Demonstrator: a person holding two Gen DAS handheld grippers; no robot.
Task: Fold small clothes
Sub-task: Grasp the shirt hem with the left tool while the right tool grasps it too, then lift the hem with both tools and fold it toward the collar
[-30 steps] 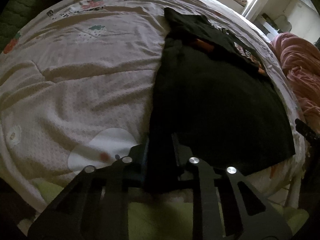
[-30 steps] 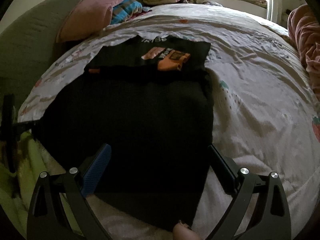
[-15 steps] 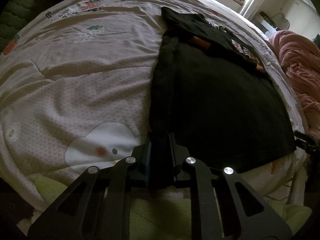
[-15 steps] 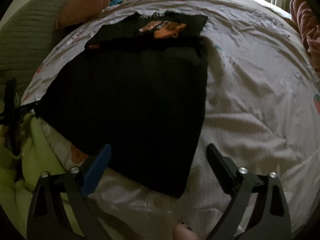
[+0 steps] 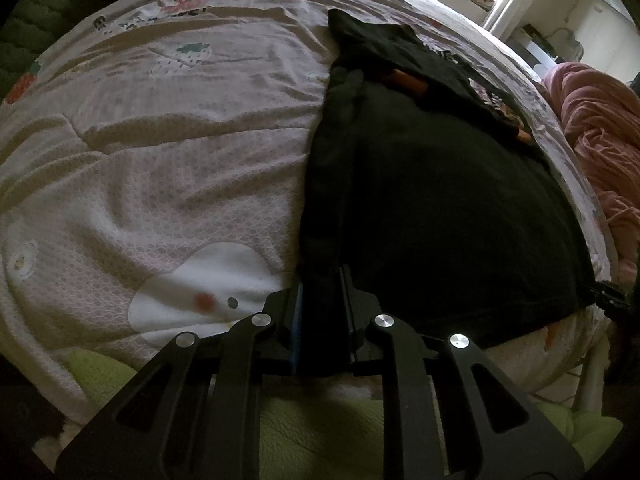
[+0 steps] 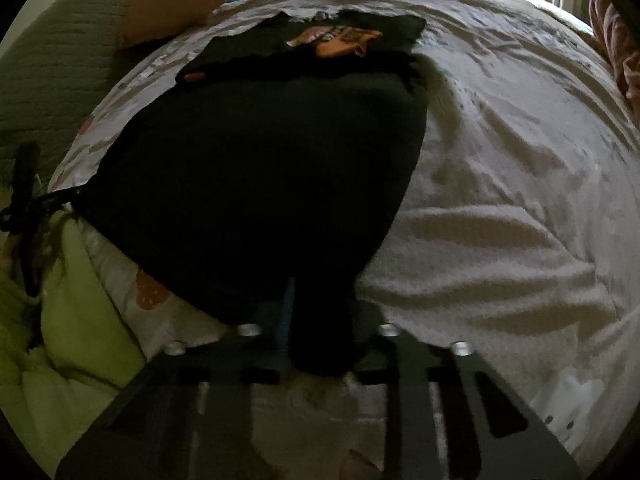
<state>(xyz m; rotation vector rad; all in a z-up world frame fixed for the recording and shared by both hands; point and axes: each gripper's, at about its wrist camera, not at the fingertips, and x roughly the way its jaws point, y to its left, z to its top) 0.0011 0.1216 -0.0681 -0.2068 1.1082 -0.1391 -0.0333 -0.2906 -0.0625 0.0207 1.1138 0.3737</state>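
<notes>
Left wrist view: a bed covered by a pale pink quilted blanket (image 5: 160, 152) with cartoon prints carries the task item. The black fabric garment (image 5: 440, 208) with orange print lies flat on the blanket's right half. My left tool (image 5: 320, 320) is clenched on the garment's near left corner; cloth fills the gap between the fingers. A pink bundled cover (image 5: 600, 136) sits at far right.

Right wrist view: the same blanket (image 6: 520, 160) extends rightward. My right tool (image 6: 320, 332) is clenched on the garment's (image 6: 260, 168) near right corner. A pink pillow (image 6: 172, 4) rests beyond the garment.
</notes>
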